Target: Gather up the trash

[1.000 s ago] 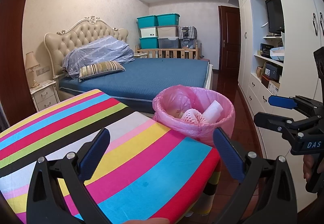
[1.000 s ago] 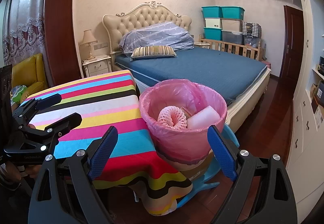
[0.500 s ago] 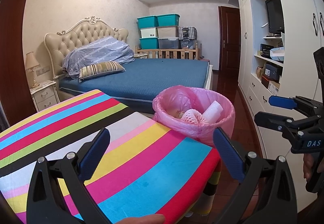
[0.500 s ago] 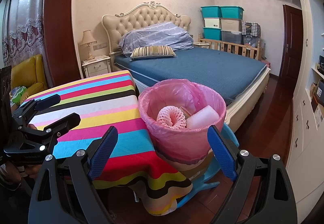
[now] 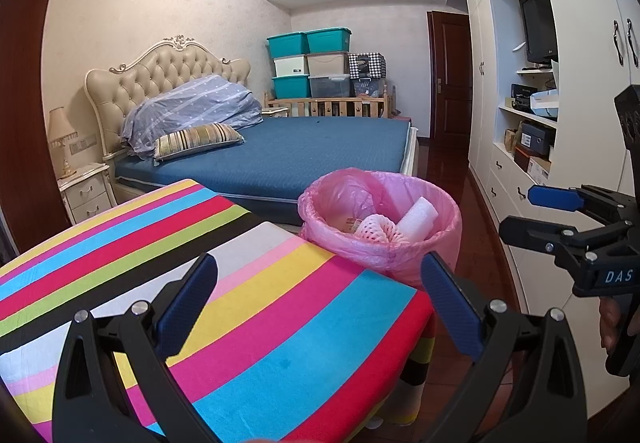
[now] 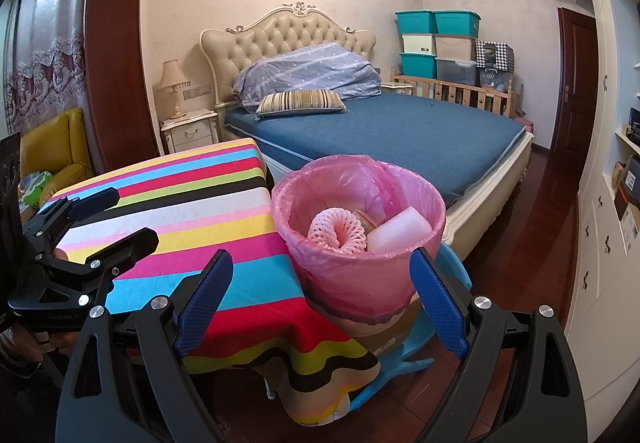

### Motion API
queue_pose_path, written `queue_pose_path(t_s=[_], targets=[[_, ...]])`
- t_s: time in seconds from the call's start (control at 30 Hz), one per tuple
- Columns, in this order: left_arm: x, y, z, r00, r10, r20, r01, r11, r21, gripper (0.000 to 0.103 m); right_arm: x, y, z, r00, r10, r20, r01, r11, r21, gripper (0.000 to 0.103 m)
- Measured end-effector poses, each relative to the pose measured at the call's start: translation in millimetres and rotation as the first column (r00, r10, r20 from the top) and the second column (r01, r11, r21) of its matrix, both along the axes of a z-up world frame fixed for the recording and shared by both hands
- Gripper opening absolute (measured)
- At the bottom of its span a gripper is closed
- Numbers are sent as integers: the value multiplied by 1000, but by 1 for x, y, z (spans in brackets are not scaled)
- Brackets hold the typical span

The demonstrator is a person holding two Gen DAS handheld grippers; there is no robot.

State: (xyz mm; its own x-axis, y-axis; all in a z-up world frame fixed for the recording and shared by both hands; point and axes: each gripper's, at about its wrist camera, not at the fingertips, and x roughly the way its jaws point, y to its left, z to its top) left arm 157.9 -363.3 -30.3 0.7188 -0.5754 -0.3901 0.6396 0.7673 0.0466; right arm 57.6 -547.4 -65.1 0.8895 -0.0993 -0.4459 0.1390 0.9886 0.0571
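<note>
The trash bin (image 6: 360,239), lined with a pink bag (image 5: 344,199), stands just beside the corner of the table, raised on a blue plastic stool (image 6: 436,339) so that its rim sits about level with the tabletop. This placement appears intended to let items be dropped in straight from the table. Inside lie a pink foam net sleeve (image 6: 338,233), a white foam piece (image 6: 398,231) leaning against the bin wall, and a small printed wrapper (image 6: 364,218) behind them.

The striped tablecloth (image 5: 240,303) shows no loose items in either view; collection appears complete or nearly so.

The left gripper (image 5: 320,303) hangs above the table with jaws spread wide and nothing between them. The right gripper (image 6: 324,299) faces the bin from the table's corner, jaws likewise spread and empty. Both are held clear of the bin, touching nothing.

Beyond, the bed (image 6: 400,131) and stacked storage boxes (image 5: 310,63) are well apart from the work area.
</note>
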Motion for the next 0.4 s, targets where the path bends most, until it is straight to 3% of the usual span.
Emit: queue_pose_path(t_s=[0.4], targets=[[6,10,0,1000,14,-3,-14,1000,-4,98,1,8,-3,1000,-9,-4,9,1000,11,85]])
